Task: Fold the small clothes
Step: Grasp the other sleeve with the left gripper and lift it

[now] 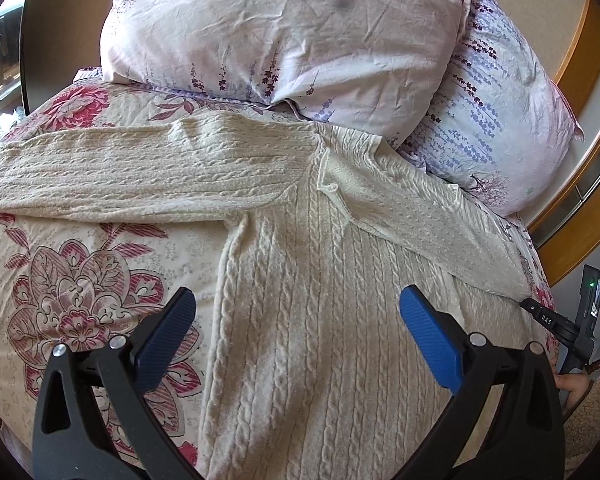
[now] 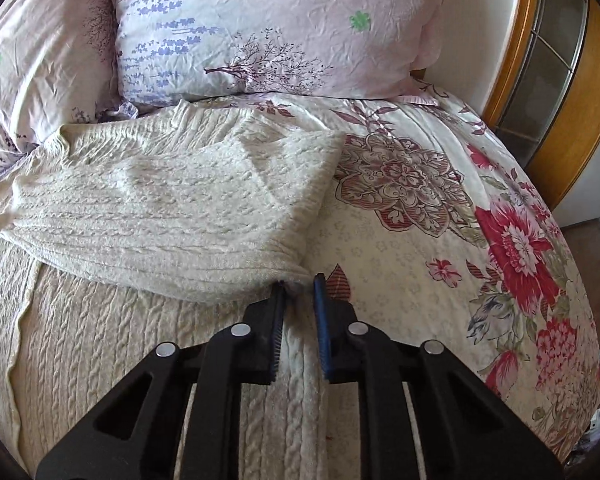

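A cream cable-knit sweater (image 1: pixel 300 300) lies spread on a bed covered by a floral bedspread (image 1: pixel 80 280) printed with red and pink blossoms. Its body runs from the near edge toward the pillows, and one sleeve (image 1: pixel 140 168) stretches flat out to the left across the bedspread. The other sleeve (image 2: pixel 172 208) is folded inward, lying at a slant over the upper part of the sweater's body, with its cuff end at the sweater's right edge.

The left gripper (image 1: pixel 296 320) hovers over the lower body of the sweater with its blue-padded fingers spread wide apart, holding nothing. The right gripper (image 2: pixel 300 280) sits at the folded sleeve's cuff; its jaws stand narrowly parted, and the left finger touches the knit at the cuff's edge, though whether any fabric is pinched cannot be told.

At the far end of the bed, two pale lavender-print pillows (image 1: pixel 280 32) lean side by side, the sweater's collar close beneath them. A wooden headboard frame (image 2: pixel 572 92) curves along the right.
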Tool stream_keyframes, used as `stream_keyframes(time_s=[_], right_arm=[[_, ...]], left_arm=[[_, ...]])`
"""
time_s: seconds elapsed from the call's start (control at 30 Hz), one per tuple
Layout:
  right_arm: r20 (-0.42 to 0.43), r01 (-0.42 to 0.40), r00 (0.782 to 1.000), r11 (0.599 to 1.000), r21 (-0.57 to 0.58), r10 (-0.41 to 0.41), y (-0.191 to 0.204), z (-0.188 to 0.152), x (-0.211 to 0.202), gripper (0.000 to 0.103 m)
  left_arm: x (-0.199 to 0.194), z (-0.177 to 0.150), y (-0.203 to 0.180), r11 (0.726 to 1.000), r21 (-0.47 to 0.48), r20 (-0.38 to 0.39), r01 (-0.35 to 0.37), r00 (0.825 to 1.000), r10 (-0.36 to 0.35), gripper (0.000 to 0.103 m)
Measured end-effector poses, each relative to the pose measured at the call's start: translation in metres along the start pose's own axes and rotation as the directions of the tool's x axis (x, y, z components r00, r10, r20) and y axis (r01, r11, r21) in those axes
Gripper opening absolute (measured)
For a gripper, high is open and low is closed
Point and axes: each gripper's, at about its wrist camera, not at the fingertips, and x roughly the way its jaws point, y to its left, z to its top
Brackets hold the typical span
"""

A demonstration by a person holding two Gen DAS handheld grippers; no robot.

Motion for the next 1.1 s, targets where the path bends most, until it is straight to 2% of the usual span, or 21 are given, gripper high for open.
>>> stream_keyframes(time_s=[0.17, 0.27, 0.33, 0.37, 0.4, 0.47, 0.5, 0.57, 0.63, 0.67, 0.7, 0.73, 0.8, 0.9, 0.97, 1.0, 1.03, 1.1], right_arm=[[-0.014, 0.038, 0.999, 0.987, 0.156, -0.036, -0.017, -0.008, 0.000, 0.011], [-0.022, 0.057, 0.998, 0.989, 0.136, -0.054, -0.012, -0.007, -0.003, 0.012], [-0.013, 0.077, 0.997, 0.989, 0.127, -0.076, -0.010, -0.007, -0.010, 0.016], [-0.002, 0.105, 0.994, 0.986, 0.133, -0.105, -0.012, -0.007, -0.016, 0.024], [0.019, 0.135, 0.990, 0.980, 0.147, -0.139, -0.014, -0.007, -0.024, 0.028], [0.073, 0.181, 0.978, 0.969, 0.168, -0.196, -0.014, -0.004, -0.039, 0.028], [0.108, 0.176, 0.975, 0.971, 0.159, -0.194, -0.009, 0.000, -0.046, 0.028], [0.153, 0.086, 0.983, 0.991, 0.100, -0.101, 0.011, 0.012, -0.050, 0.028], [0.147, -0.051, 0.988, 0.999, 0.017, 0.048, 0.042, 0.025, -0.044, 0.029], [0.133, -0.107, 0.985, 0.994, -0.020, 0.109, 0.060, 0.030, -0.039, 0.035], [0.116, -0.156, 0.980, 0.986, -0.054, 0.161, 0.080, 0.034, -0.034, 0.047], [0.101, -0.198, 0.973, 0.977, -0.083, 0.206, 0.099, 0.038, -0.029, 0.052], [0.070, -0.263, 0.959, 0.955, -0.136, 0.274, 0.137, 0.044, -0.019, 0.053], [0.009, -0.299, 0.952, 0.938, -0.175, 0.305, 0.181, 0.046, -0.005, 0.054], [-0.065, -0.287, 0.958, 0.938, -0.195, 0.280, 0.199, 0.041, 0.011, 0.056], [-0.111, -0.274, 0.960, 0.939, -0.209, 0.255, 0.207, 0.036, 0.019, 0.061], [-0.079, -0.259, 0.966, 0.939, -0.226, 0.247, 0.209, 0.033, 0.015, 0.062], [-0.099, -0.282, 0.959, 0.935, -0.213, 0.266, 0.209, 0.031, 0.012, 0.071]], left_arm=[[-0.003, 0.002, 0.008, 0.999, -0.018, 0.006, -0.027, 1.000, 0.027, 0.101], [-0.006, 0.006, 0.020, 0.998, -0.043, 0.009, -0.052, 0.999, 0.053, 0.101], [-0.008, 0.011, 0.032, 0.995, -0.079, 0.006, -0.059, 0.998, 0.060, 0.101], [-0.010, 0.014, 0.040, 0.993, -0.104, 0.008, -0.060, 0.998, 0.062, 0.101], [-0.012, 0.016, 0.049, 0.989, -0.134, 0.016, -0.066, 0.998, 0.069, 0.101], [-0.018, 0.022, 0.067, 0.977, -0.195, 0.034, -0.086, 0.995, 0.095, 0.101], [-0.020, 0.025, 0.076, 0.971, -0.222, 0.041, -0.091, 0.994, 0.103, 0.101], [-0.023, 0.029, 0.094, 0.955, -0.279, 0.042, -0.102, 0.992, 0.118, 0.101], [-0.024, 0.033, 0.109, 0.939, -0.326, 0.037, -0.112, 0.991, 0.131, 0.101], [-0.024, 0.035, 0.116, 0.931, -0.346, 0.038, -0.114, 0.990, 0.135, 0.101], [-0.024, 0.037, 0.122, 0.923, -0.367, 0.040, -0.112, 0.990, 0.136, 0.101], [-0.024, 0.039, 0.128, 0.915, -0.389, 0.039, -0.111, 0.990, 0.137, 0.101], [-0.023, 0.041, 0.139, 0.896, -0.432, 0.036, -0.103, 0.991, 0.131, 0.101], [-0.021, 0.042, 0.154, 0.863, -0.496, 0.026, -0.094, 0.992, 0.123, 0.101], [-0.020, 0.041, 0.164, 0.839, -0.537, 0.024, -0.086, 0.993, 0.117, 0.101], [-0.020, 0.041, 0.168, 0.825, -0.559, 0.023, -0.083, 0.993, 0.116, 0.101], [-0.019, 0.040, 0.172, 0.812, -0.579, 0.022, -0.078, 0.994, 0.110, 0.099], [-0.017, 0.039, 0.178, 0.787, -0.614, 0.024, -0.055, 0.996, 0.088, 0.093]])
